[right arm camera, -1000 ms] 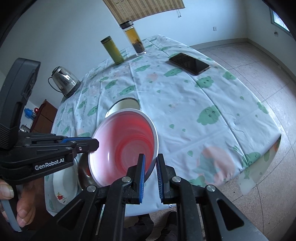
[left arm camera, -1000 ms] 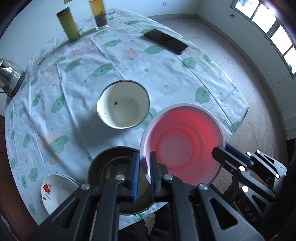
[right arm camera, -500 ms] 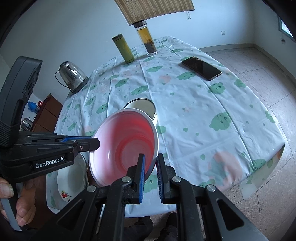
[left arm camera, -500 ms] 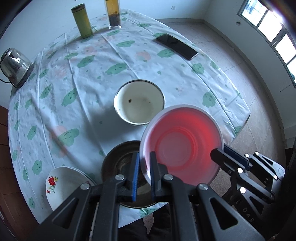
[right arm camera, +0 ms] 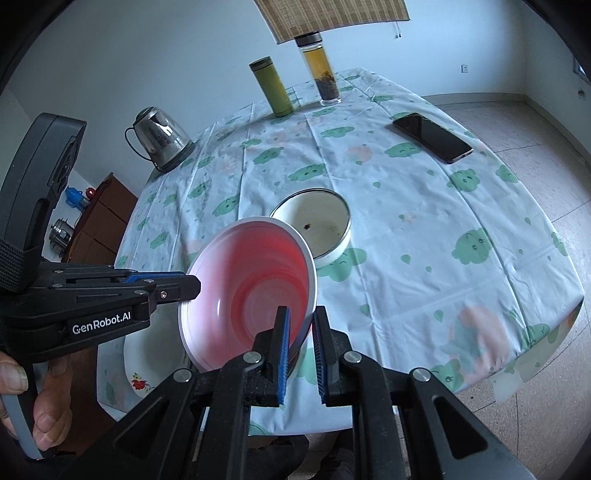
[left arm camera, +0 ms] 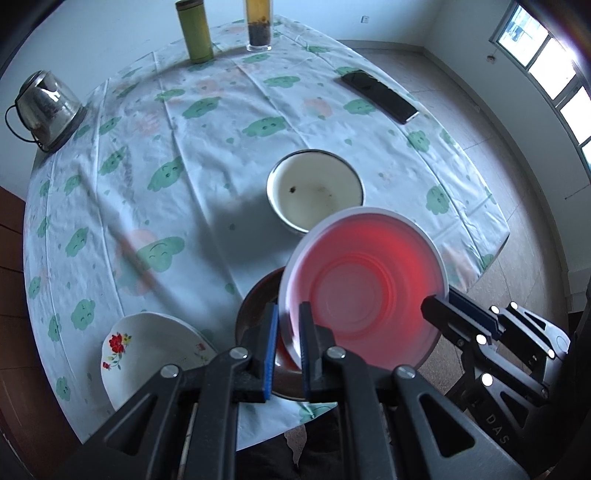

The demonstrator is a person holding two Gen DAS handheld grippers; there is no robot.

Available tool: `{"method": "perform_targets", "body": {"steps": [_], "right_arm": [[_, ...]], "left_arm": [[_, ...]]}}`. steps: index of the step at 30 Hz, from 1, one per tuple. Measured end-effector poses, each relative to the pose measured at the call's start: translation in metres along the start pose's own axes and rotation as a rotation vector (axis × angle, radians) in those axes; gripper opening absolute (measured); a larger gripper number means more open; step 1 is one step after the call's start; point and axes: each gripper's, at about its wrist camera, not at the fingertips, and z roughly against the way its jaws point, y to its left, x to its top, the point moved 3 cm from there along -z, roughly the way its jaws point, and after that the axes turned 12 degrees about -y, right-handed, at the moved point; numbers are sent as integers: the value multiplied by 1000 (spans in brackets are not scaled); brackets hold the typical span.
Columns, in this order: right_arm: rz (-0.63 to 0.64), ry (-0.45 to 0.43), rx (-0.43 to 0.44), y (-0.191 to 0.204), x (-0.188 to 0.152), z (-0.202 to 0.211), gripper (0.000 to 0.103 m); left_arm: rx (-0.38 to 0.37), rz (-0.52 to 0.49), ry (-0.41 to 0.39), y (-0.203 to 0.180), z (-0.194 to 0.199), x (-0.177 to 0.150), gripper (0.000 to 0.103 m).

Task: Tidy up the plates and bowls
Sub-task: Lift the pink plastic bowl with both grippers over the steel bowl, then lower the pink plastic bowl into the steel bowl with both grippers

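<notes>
A red bowl with a white rim (left arm camera: 364,295) (right arm camera: 251,291) hangs in the air above the table's near edge, held from two sides. My left gripper (left arm camera: 289,328) is shut on its left rim, and my right gripper (right arm camera: 301,325) is shut on the opposite rim. Directly below it sits a dark metal bowl (left arm camera: 255,314), mostly hidden. A cream enamel bowl (left arm camera: 316,190) (right arm camera: 319,225) stands on the cloth just beyond. A white plate with a red flower (left arm camera: 147,354) (right arm camera: 144,362) lies at the near left edge.
The round table wears a cloud-print cloth (left arm camera: 177,155). A glass kettle (left arm camera: 44,107) stands far left, a green flask (left arm camera: 194,31) and a tea bottle (left arm camera: 258,26) at the back, a black phone (left arm camera: 380,96) at the right. A hand (right arm camera: 22,398) grips the left tool.
Both grippers have carried the red bowl together sideways over the table's near edge; the cream bowl and the flowered plate have slid rightward in the left wrist view. Both grips are unchanged.
</notes>
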Motion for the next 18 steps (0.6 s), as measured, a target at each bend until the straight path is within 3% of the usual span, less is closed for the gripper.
{"method": "perform_targets", "body": {"steps": [18], "right_arm": [[32, 42, 13, 24, -12, -14, 15]], "left_arm": [[15, 30, 16, 24, -2, -17, 7]]}}
